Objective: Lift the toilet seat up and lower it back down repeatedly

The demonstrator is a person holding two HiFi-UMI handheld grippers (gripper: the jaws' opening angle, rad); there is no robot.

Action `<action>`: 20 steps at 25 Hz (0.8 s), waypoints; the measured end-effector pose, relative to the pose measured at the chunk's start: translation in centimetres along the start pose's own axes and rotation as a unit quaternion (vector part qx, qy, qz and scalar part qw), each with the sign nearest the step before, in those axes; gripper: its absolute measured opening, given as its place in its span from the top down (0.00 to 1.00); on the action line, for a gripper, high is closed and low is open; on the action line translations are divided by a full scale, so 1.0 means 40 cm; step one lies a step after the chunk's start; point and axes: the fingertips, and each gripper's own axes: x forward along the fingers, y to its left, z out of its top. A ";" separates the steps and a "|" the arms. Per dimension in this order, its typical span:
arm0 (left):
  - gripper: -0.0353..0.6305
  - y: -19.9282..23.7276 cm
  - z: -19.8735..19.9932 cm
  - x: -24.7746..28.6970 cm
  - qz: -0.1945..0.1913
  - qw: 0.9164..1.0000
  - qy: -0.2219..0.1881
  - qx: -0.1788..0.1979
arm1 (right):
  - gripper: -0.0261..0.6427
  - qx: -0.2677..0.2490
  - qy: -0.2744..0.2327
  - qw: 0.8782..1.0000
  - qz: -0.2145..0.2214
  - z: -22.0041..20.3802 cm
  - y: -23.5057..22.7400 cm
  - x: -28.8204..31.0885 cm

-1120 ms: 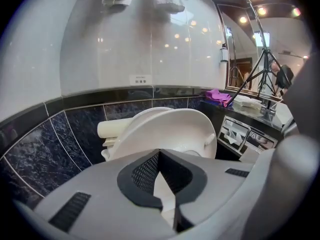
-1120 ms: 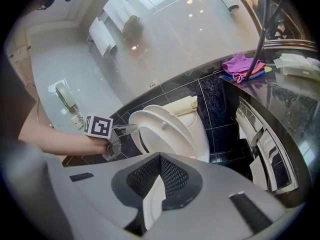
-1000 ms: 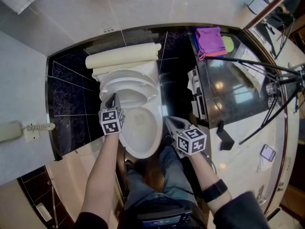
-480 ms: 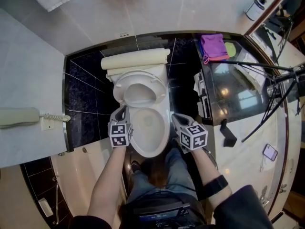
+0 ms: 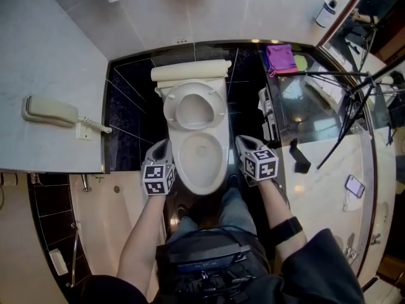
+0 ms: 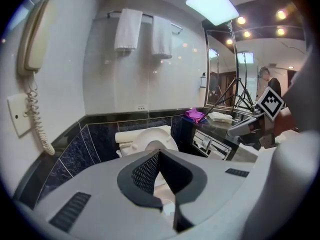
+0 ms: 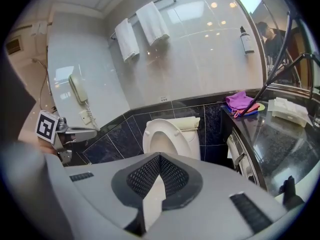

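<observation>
The white toilet seat stands raised, leaning back toward the cream tank, and the bowl lies open below it. My left gripper hangs shut beside the bowl's left rim, touching nothing. At the bowl's right rim my right gripper is also shut and empty. In the left gripper view the raised seat shows just beyond the closed left gripper. The right gripper view has the seat straight ahead of the closed right gripper.
A wall phone hangs at the left. A dark counter at the right carries a purple cloth, a black tripod and a smartphone. Towels hang on the back wall. The person's legs stand before the bowl.
The seat has swung from half raised to fully up against the tank. My left gripper has drawn back from the seat's edge to the bowl's left side. The head view has shifted.
</observation>
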 end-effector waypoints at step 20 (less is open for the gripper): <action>0.95 0.008 -0.029 -0.325 -0.021 0.999 -0.042 -0.018 | 0.94 -0.016 -0.017 0.998 -0.060 -0.107 0.126 -0.230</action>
